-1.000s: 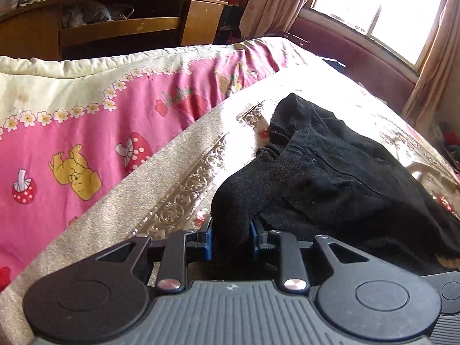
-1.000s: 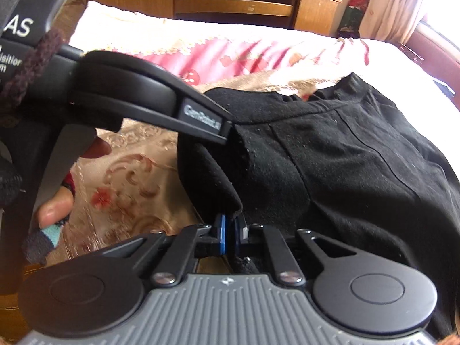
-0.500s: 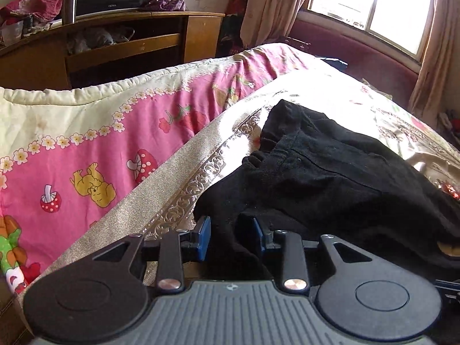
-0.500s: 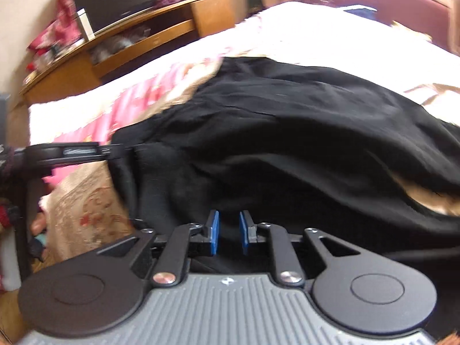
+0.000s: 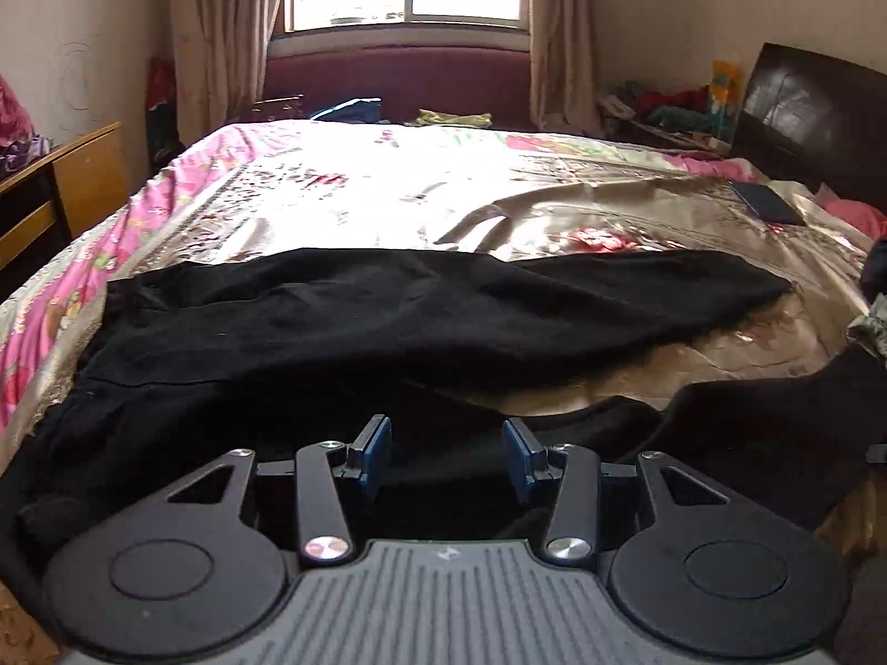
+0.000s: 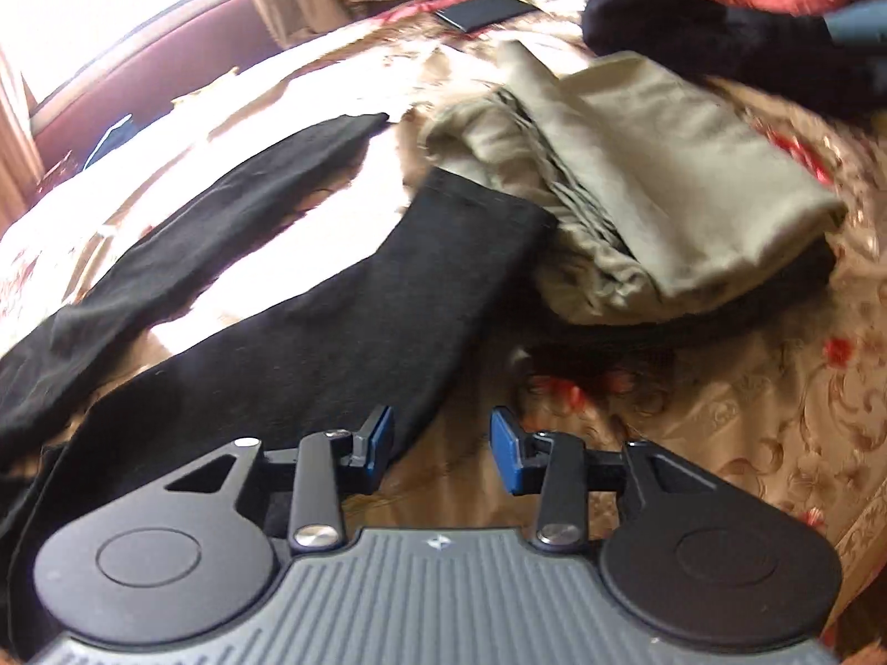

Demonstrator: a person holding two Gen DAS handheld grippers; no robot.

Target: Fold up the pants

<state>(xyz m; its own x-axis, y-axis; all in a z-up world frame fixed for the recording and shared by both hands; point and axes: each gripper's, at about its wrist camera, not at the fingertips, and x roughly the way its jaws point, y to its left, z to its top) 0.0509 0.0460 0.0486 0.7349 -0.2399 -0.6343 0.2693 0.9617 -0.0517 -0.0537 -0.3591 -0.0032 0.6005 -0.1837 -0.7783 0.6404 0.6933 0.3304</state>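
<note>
In the left wrist view, black pants (image 5: 388, 321) are seen spread across the middle of the frame on a gold satin bedspread (image 5: 416, 194), the waist end at the left edge and one leg reaching to the right. The left gripper (image 5: 446, 457) sits at the lower centre with its jaws opening; dark cloth lies beneath and between them, but the pads are not pressed on it. In the right wrist view, the two legs run from lower left toward the upper centre, the nearer cuff (image 6: 488, 205) ending against a folded khaki garment (image 6: 654, 205). The right gripper (image 6: 443, 451) is opening too, over bare bedspread beside the leg's edge. The fabric is judged soft, light and limp, likely to slide on satin; a hold at the cuffs or waistband corners is advised.
</note>
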